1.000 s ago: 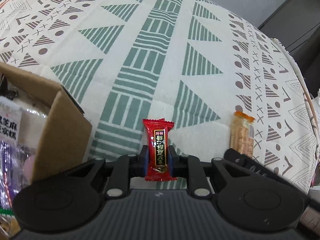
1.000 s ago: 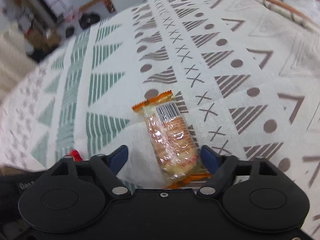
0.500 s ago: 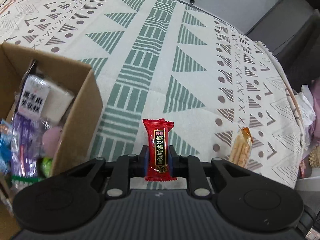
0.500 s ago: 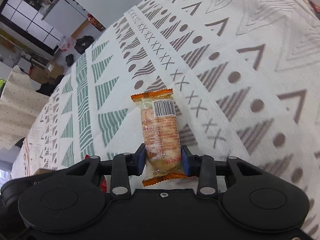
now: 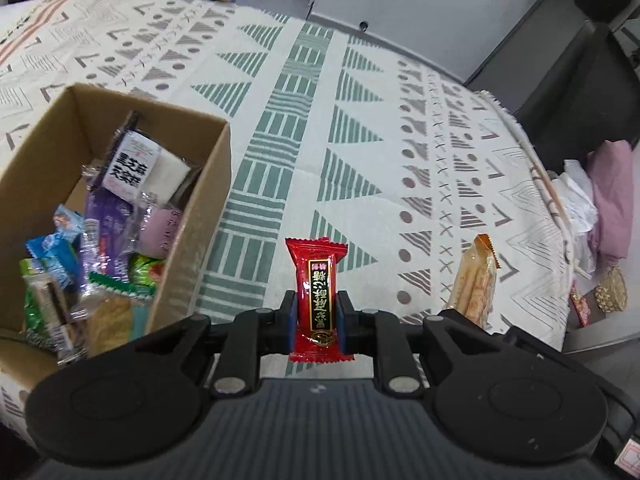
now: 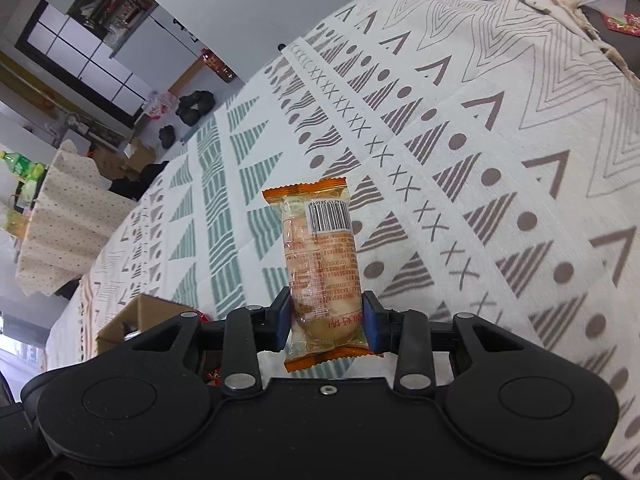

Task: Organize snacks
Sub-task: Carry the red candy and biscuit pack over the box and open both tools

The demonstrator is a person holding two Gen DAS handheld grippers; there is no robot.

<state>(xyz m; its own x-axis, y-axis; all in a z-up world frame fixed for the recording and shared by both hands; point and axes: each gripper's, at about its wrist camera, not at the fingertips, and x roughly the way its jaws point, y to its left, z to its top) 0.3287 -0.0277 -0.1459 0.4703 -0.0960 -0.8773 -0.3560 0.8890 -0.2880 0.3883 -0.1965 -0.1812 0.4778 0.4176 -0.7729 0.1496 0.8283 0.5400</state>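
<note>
Cardboard box (image 5: 192, 216) cut at left edge

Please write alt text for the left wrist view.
The left gripper is shut on a red candy wrapper above a patterned cloth. An open cardboard box of mixed snacks stands at the left; an orange cracker packet shows at the right.

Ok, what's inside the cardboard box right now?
The cardboard box holds a loose pile of wrapped snacks: a white-labelled pack, purple, blue and green wrappers. Whatever lies under the pile is hidden.
</note>
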